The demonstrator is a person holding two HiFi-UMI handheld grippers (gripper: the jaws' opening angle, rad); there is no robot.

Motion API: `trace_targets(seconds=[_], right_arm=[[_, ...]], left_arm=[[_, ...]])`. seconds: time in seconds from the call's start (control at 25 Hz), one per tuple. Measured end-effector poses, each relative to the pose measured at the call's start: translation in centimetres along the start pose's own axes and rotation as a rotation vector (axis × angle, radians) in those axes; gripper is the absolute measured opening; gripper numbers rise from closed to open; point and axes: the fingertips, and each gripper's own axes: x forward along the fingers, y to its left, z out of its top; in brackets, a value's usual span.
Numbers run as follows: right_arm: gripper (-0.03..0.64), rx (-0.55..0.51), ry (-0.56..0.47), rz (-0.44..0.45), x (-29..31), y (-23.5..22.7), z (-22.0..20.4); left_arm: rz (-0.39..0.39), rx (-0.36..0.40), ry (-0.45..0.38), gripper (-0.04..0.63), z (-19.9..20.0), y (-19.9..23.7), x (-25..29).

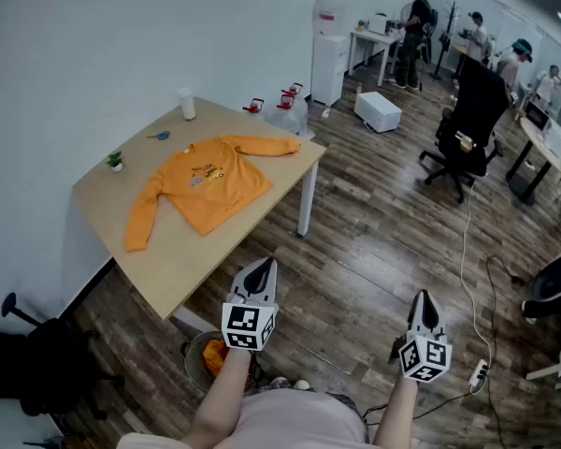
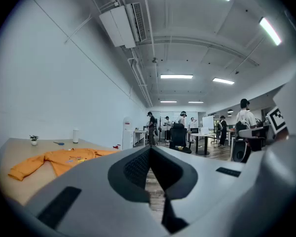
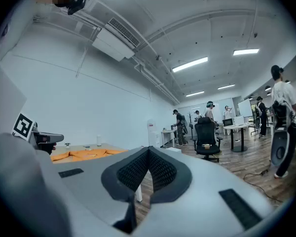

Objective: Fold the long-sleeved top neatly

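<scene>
Lying spread flat on wooden table (image 1: pixel 182 251) at ten o'clock, orange long-sleeved top (image 1: pixel 210 183), sleeves out; hovering well apart from it over floor (image 1: pixel 365 251) at six o'clock, left gripper (image 1: pixel 260 269) and right gripper (image 1: pixel 423 299), jaws closed together, gripping nothing.

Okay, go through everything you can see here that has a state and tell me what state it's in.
orange top, unfolded, spread flat on the table, sleeves out.
left gripper, shut, empty, not touching the top.
right gripper, shut, empty, over the floor.
white container, upright near the table's far edge.
small plant, upright on the table.
</scene>
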Motion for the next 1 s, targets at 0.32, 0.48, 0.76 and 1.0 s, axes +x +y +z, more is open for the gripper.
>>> trace_targets(seconds=[0.32,0.48,0.76,1.0], right_arm=[[0.005,0.002,-0.001,0.005,0.0,0.5,-0.1],[0.005,0.007,-0.004,0.009,-0.1,0.8,-0.1],[0.005,0.021,0.001,0.028,-0.1,1.5,-0.1],[0.008,0.042,0.003,0.047,0.3,2.0,-0.4]], left_arm=[[-0.006,-0.005,0.005,0.003,0.0,0.0,-0.2],[-0.007,-0.008,0.010,0.002,-0.3,0.1,-0.4],[-0.012,-0.023,0.020,0.003,-0.8,0.1,-0.4],[-0.030,-0.036,0.029,0.003,-1.2,-0.1,-0.2]])
